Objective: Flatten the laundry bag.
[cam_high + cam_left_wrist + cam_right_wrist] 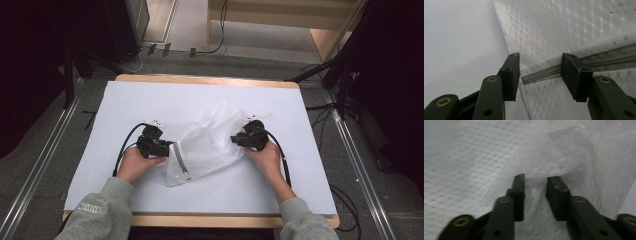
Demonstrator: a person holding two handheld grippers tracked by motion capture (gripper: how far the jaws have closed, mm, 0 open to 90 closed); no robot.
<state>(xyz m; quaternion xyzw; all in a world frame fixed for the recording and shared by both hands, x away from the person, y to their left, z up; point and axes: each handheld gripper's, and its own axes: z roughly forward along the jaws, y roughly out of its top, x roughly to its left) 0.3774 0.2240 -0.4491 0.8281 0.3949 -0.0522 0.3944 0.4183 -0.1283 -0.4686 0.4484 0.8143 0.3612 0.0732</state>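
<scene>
Working a white mesh zip bag (210,142) lying mid-bench (125,100), zipper end toward the person. Left gripper (167,148) sits at the bag's left edge, by the zipper (549,72); in the left gripper view its jaws stand apart, straddling the zipper tape's end, pads not pressing the fabric, so released. Right gripper (235,139) is at the bag's right side, where the mesh is bunched up and lifted. Right gripper view: jaws fairly narrow with a fold of mesh between them; blurred, can't tell if the pads pinch it. Both hands rest on the bench beside the bag.
</scene>
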